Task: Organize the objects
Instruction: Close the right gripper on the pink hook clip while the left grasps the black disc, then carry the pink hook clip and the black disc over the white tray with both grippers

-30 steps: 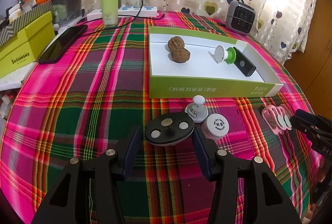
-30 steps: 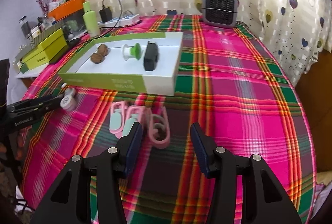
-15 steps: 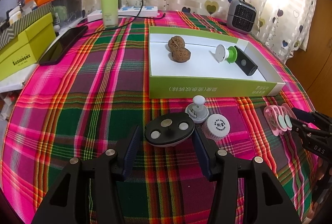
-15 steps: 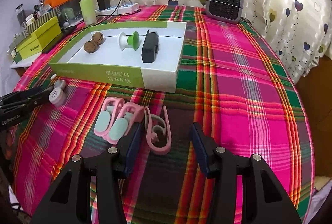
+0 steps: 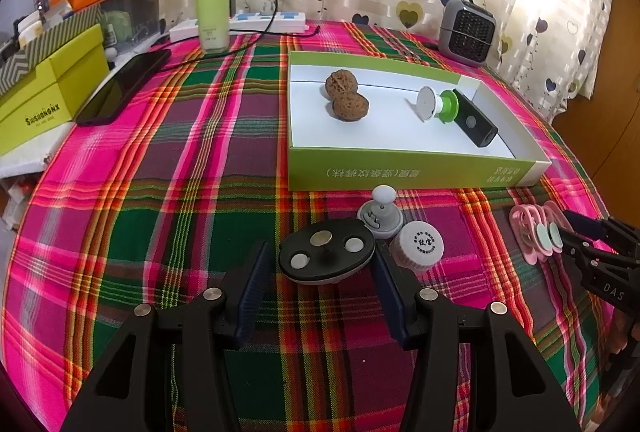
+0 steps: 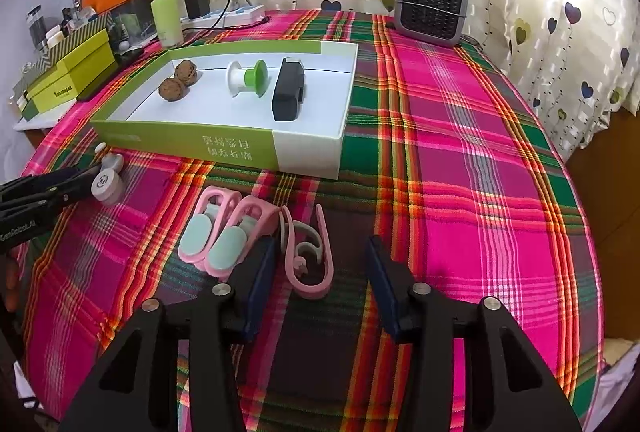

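Where hand-held gripper (image 6: 320,264) straddles: pink clip (image 6: 310,260).

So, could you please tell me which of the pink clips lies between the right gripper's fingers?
The open pink hook-shaped clip, rightmost of the three, lies between the closing right gripper; the two teal-padded clips sit left of it.

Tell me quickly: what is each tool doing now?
Left tool: open around the black disc, not gripping.
Right tool: closing around the pink hook.
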Tool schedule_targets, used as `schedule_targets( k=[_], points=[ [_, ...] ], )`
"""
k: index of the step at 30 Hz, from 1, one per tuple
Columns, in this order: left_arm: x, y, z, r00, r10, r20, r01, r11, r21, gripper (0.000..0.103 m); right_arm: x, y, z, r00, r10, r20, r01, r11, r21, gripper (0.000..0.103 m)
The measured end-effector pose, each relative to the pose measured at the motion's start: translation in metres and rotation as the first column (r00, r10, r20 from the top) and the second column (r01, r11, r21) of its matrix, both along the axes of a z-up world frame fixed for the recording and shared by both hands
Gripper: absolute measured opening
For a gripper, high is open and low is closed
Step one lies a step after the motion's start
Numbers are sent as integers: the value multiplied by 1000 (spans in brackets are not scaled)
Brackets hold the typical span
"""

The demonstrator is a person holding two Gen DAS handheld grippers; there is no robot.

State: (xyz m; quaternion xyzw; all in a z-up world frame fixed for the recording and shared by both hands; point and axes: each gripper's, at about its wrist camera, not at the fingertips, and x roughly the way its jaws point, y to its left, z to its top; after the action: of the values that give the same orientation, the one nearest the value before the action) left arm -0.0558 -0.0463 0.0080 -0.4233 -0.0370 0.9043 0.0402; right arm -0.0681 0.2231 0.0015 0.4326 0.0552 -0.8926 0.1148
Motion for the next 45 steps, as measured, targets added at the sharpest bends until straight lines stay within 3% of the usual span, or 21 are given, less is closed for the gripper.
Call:
schedule_targets(
  k=[4,9,14,45],
  points=[
    [0,-2,1,1000,6,-2,-6,1000,13,48,1,0,0,1000,0,-1,0,1000,-1,39],
    [-1,-5,1,1000,23,-3,-23,1000,21,42,2,-1,1,1000,4,-3,-4,1000,-4,26],
    [0,-7,1,999,37,-3,-37,999,23,31,2,-2,1,1000,5,-3,-5,1000,-6,26],
    [10,-3,7,999,27,-27,-27,1000,14,31,11,-5,2,1000,5,-14,-5,999,-31,24]
  ],
)
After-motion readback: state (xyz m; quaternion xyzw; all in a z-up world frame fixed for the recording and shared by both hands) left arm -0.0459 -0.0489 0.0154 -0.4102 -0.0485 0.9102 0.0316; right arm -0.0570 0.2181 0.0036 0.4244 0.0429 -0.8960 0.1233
